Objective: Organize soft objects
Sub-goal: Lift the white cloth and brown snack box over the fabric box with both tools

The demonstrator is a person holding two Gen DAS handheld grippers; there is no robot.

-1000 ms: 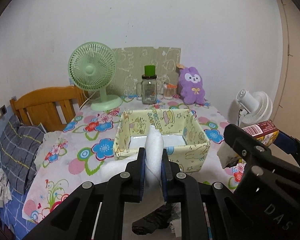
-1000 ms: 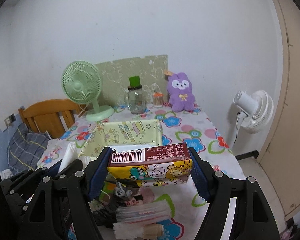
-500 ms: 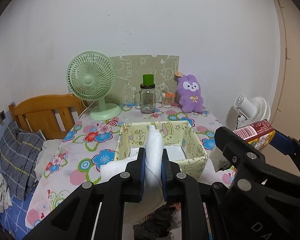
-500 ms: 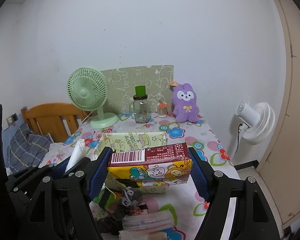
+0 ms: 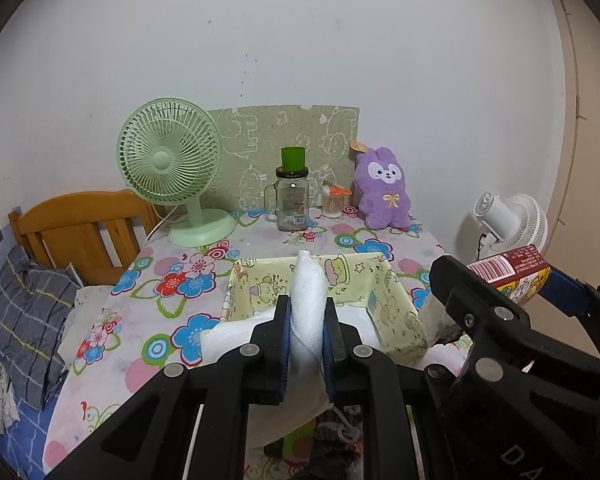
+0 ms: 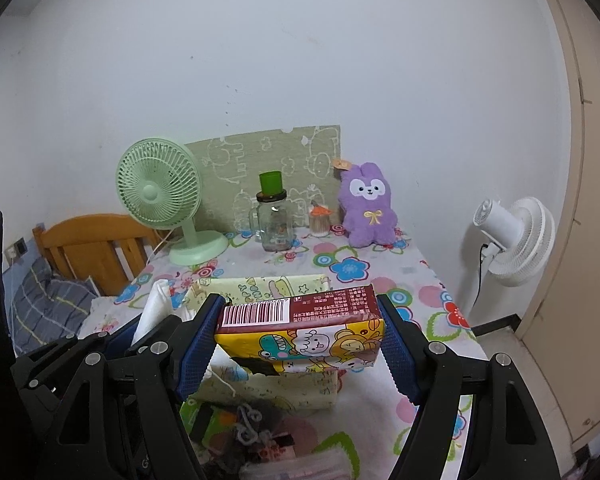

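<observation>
White foam sheet [image 5: 308, 312]: pinched upright in left gripper [image 5: 307, 336], jaws nearly closed, above near edge of fabric bin [image 5: 396, 300]. Tissue pack [image 6: 300, 330]: clamped end to end in right gripper [image 6: 300, 340], jaws wide, over bin's near wall. Behind bin: green fan [image 5: 172, 160], glass jar [image 5: 292, 204], purple plush [image 5: 382, 188].

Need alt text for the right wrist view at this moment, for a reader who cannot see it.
The right gripper is shut on a cartoon-printed tissue pack, held above a yellow fabric box on a table with a floral cloth. At the far end by the wall stand a green fan, a glass jar and a purple plush rabbit.
</observation>
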